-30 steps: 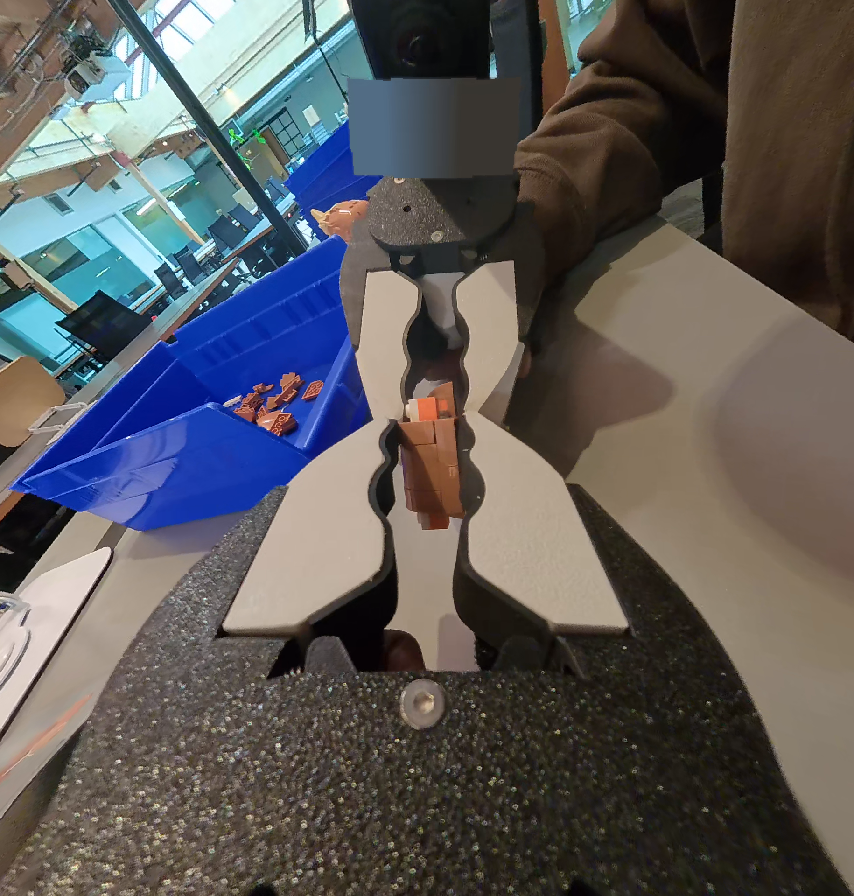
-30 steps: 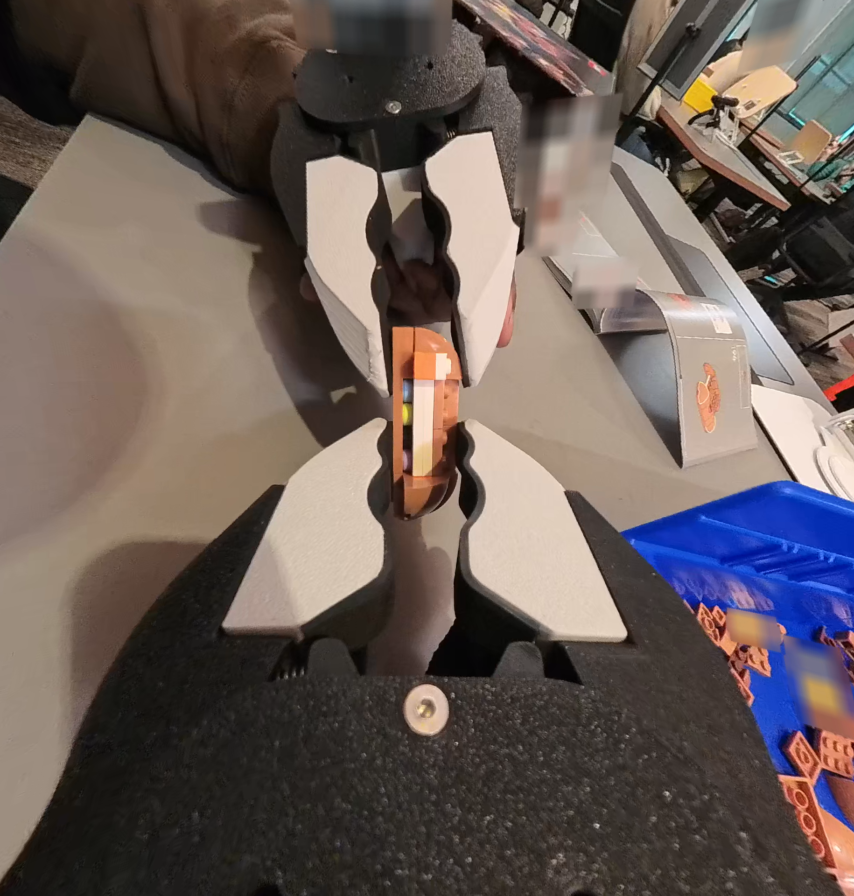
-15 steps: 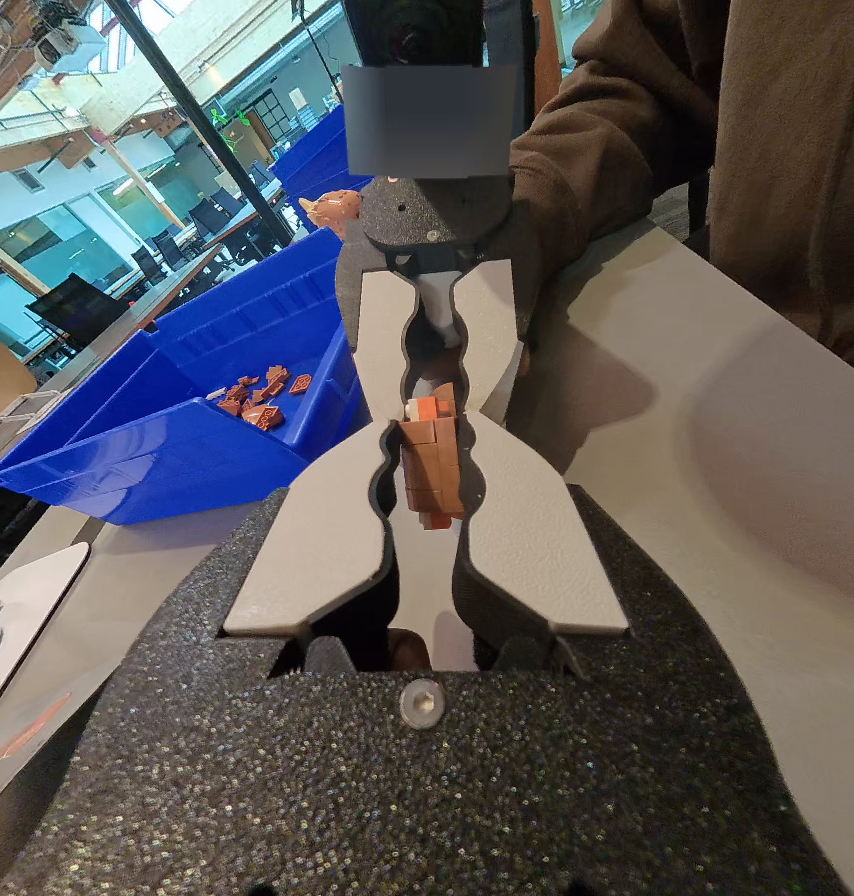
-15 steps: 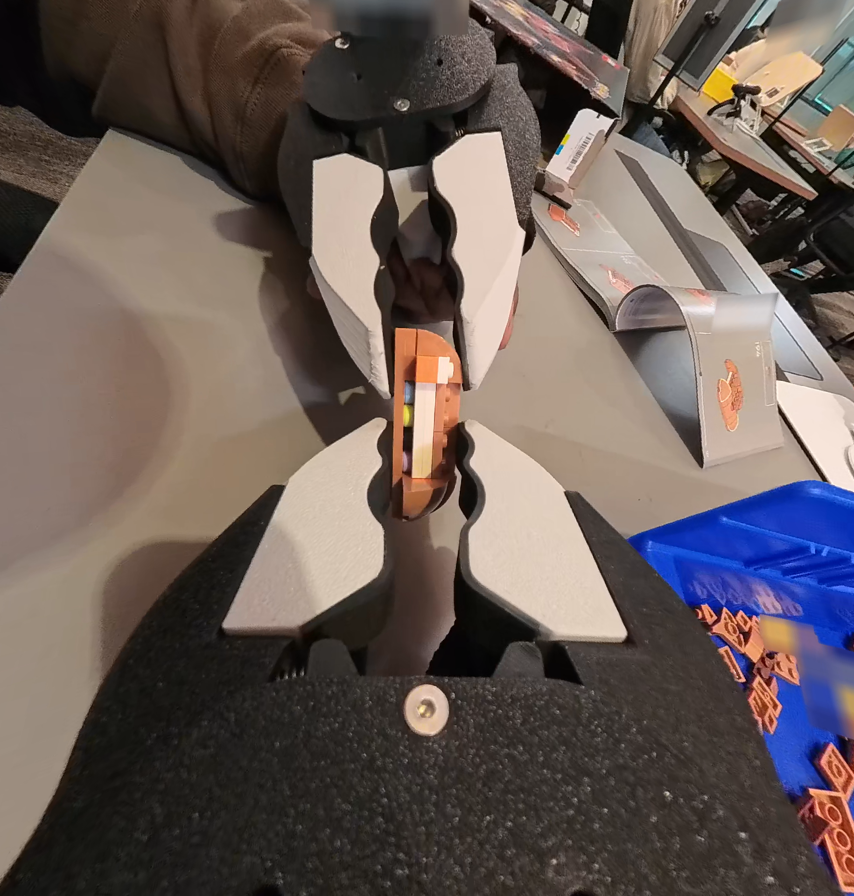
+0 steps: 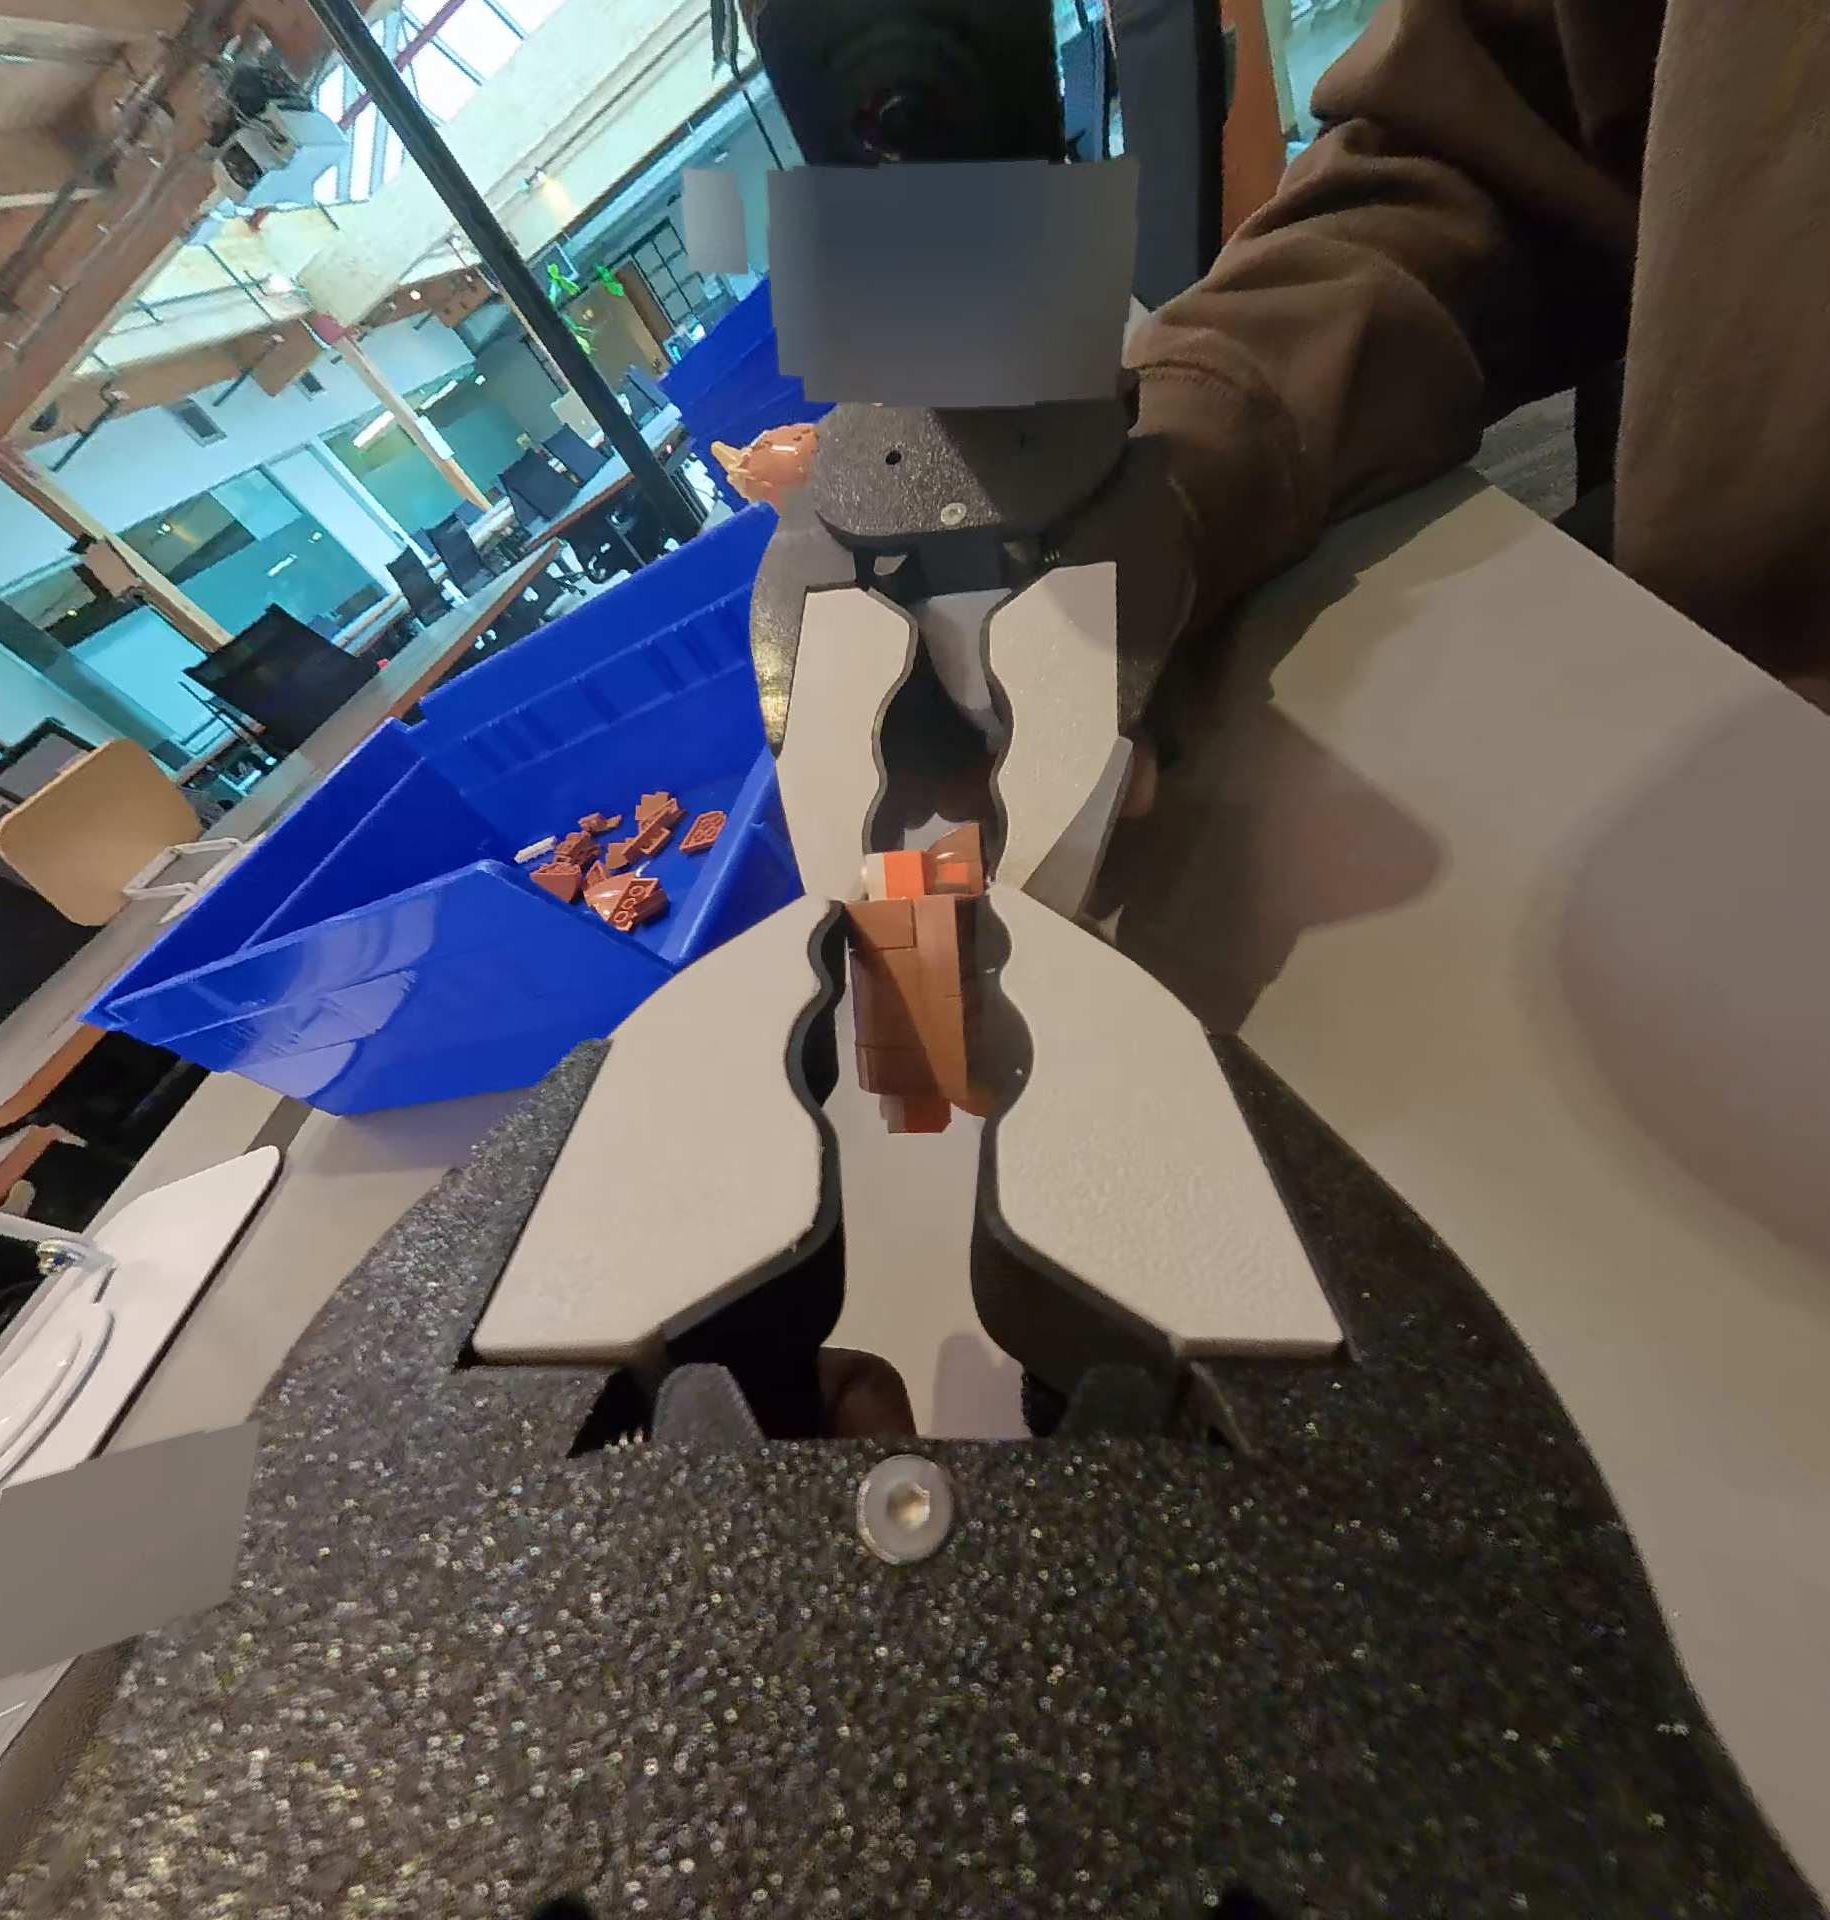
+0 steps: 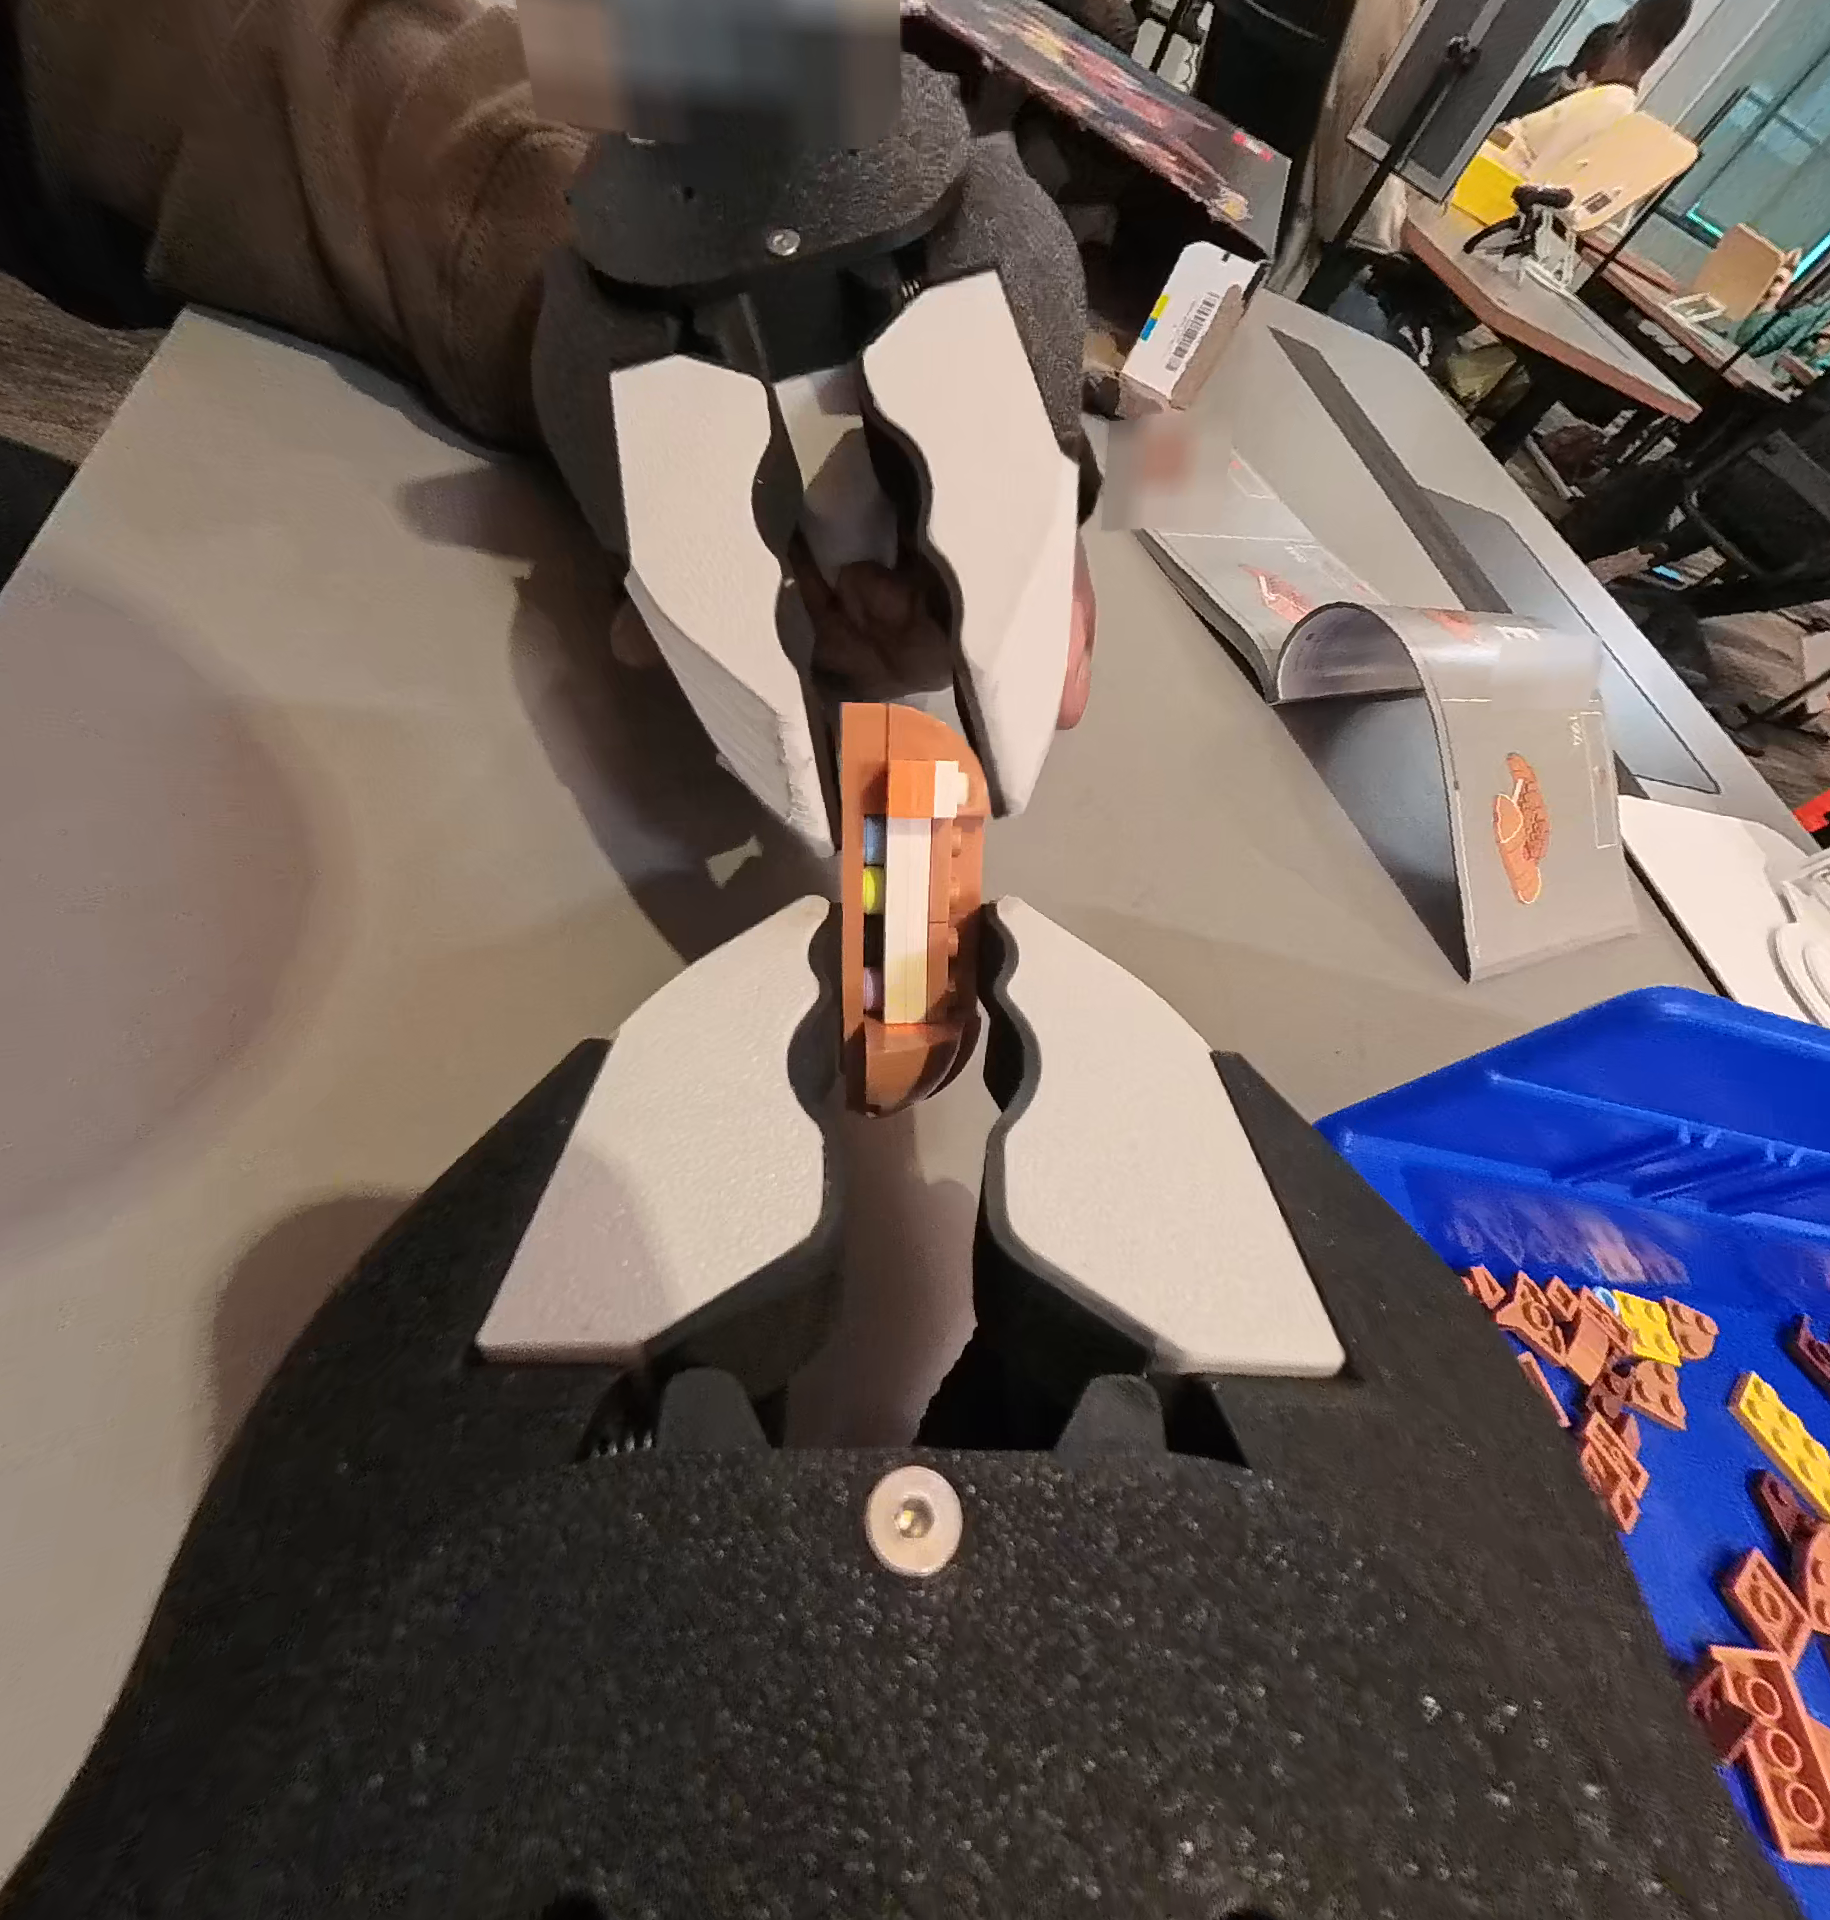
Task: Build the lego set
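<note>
Left wrist view shows my left hand-held gripper (image 5: pixel 911 935) clamped on a small brown brick-built lego assembly (image 5: pixel 916 1008), raised above the pale grey worktop (image 5: pixel 1513 935). The right hand-held gripper (image 5: pixel 932 842) faces it tip to tip and pinches the far end of the same piece. In the right wrist view I see the assembly (image 6: pixel 906 914) on edge, with a white strip and small coloured studs along one side, held at both ends. A blue plastic bin (image 5: pixel 371 956) of loose brown bricks (image 5: pixel 620 862) sits beside me, and an open grey instruction booklet (image 6: pixel 1462 748) lies farther along the worktop.
</note>
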### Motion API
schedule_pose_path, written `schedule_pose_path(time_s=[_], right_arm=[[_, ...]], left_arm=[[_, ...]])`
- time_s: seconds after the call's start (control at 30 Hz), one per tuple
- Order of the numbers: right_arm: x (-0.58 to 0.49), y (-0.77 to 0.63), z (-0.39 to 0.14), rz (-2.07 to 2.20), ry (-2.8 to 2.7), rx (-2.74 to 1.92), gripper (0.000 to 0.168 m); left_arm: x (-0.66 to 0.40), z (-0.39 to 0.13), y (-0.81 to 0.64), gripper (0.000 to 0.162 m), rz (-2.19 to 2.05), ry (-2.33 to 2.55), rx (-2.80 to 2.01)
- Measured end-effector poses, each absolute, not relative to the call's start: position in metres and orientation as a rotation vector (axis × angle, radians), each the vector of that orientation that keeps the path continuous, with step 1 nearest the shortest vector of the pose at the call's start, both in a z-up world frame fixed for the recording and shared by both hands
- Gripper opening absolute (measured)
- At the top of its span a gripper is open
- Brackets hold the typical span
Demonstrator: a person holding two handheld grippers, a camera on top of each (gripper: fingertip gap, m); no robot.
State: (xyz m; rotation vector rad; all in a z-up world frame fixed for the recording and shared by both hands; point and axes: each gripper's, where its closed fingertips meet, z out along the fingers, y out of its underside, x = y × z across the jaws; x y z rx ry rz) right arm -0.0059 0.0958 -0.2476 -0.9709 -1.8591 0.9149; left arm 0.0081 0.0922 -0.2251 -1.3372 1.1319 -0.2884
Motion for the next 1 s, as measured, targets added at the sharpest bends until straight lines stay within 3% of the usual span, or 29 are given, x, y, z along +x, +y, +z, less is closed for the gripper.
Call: schedule_pose_path(time_s=[1.0], right_arm=[[-0.0053, 0.0897, -0.2522, 0.943, -1.896, -0.983, 0.024]], left_arm=[[0.0085, -0.2246, 0.0871, 0.020, -0.315, 1.148, -1.356]])
